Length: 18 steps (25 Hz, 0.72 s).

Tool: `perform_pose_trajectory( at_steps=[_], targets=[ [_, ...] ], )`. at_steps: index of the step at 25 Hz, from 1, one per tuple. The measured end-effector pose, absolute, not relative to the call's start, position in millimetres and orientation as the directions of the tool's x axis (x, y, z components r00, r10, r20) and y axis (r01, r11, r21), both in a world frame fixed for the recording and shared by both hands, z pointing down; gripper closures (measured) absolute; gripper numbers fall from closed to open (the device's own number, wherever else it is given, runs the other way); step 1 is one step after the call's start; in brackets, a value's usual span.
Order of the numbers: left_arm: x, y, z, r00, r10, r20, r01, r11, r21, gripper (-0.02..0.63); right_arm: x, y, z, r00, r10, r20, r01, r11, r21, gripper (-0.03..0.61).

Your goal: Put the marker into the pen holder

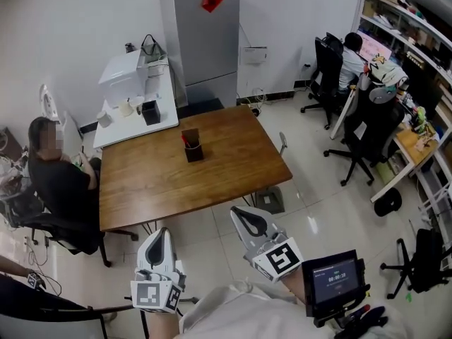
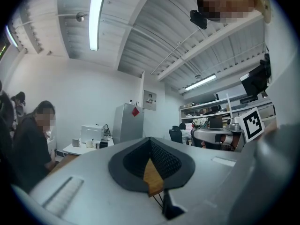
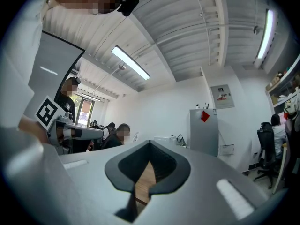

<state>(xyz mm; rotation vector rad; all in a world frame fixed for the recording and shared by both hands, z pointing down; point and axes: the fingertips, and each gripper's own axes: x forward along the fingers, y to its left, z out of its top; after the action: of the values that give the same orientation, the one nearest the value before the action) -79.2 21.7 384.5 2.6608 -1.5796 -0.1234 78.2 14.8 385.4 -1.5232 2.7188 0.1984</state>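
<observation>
- Wooden table (image 1: 233, 161) sits well ahead of the person; one dark pen holder (image 1: 194, 151) stands upright near its middle.
- No marker lies loose on the tabletop in the head view.
- A red streak (image 1: 186, 140) pokes up at the holder's left rim. It's probably the marker, already standing in the holder, but it's too small to be sure.
- Left gripper (image 1: 161, 233): held low by the person's body, well apart from the table. Its own view shows the pads (image 2: 161, 163) together with nothing between them, only a sliver of table beyond.
- Right gripper (image 1: 244, 217): also low and well short of the table edge. Its pads (image 3: 161, 170) are pressed together and it is empty.
- Neither gripper touches anything.
- Handling, judged: a marker is light and stiff, with a smooth round plastic barrel. It won't crush, but it can roll on the wood and swivel or slip between flat pads.
- Best hold, judged: across the barrel near mid-length, or slightly toward the cap end. That leaves the lower end hanging free to drop into the opening.
- The holder looks small and light and is likely to slide or tip if knocked at the rim, so come down straight from above.
- If the red streak is the marker, the placing looks done; if not, the marker is out of view.
</observation>
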Motion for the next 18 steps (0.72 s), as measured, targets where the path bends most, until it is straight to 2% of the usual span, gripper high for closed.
perform_pose_trajectory(
  at_steps=[18],
  targets=[
    [-82,-12,397,0.468,-0.883,-0.028,-0.877,-0.468,0.107,0.598,77,-16,397,-0.514,-0.857,-0.042,-0.855,0.508,0.101,0.575]
  ],
)
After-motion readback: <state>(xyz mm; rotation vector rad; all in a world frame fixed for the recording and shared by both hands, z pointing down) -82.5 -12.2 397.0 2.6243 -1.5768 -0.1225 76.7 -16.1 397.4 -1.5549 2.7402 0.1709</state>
